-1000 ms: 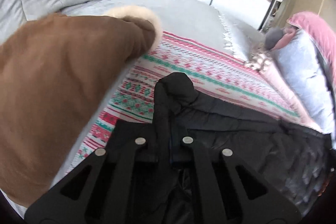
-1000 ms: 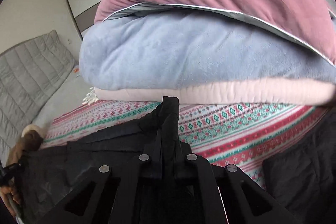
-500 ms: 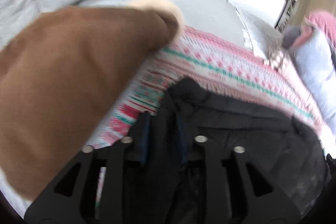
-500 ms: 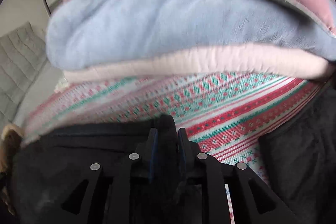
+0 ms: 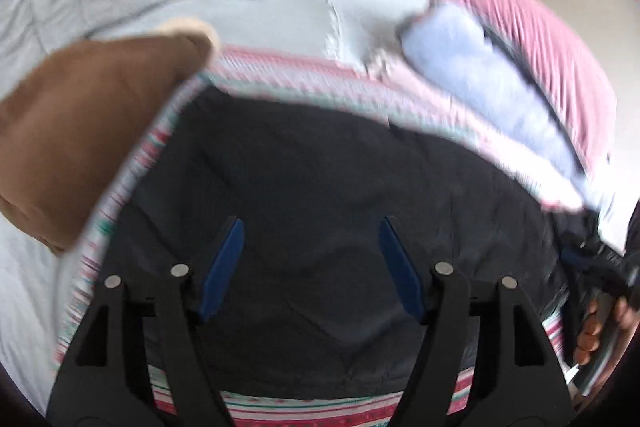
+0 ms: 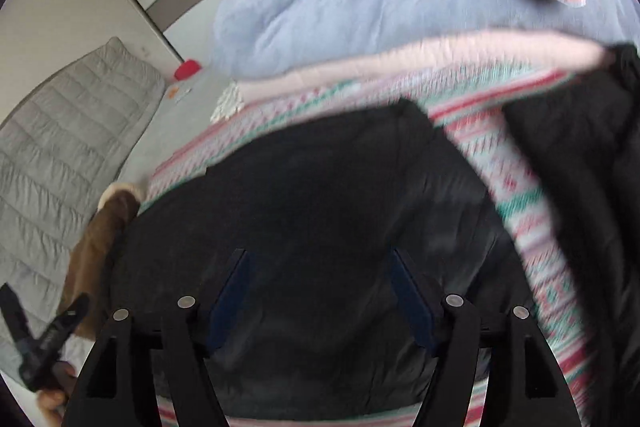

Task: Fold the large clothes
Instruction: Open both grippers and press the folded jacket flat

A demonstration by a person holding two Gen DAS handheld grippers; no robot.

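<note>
Bed [image 5: 280, 15]: grey cover. Patterned blanket [image 5: 304, 409]: spread on the bed. Black jacket [image 5: 320, 167]: flat on the blanket, apparently folded; blur obscures detail. Left tongs [image 5: 311, 263], right tongs [image 6: 320, 293]: jaws opening, nothing gripped, poised over the jacket.

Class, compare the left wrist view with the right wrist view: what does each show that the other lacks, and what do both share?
Left wrist only: the left claw, jaws opening, nothing between them.

Right wrist only: the right claw, likewise opening and empty, and a second dark garment at the right edge.

Both: the folded black padded jacket, striped patterned blanket, brown fleece-trimmed coat and stacked pastel bedding.
</note>
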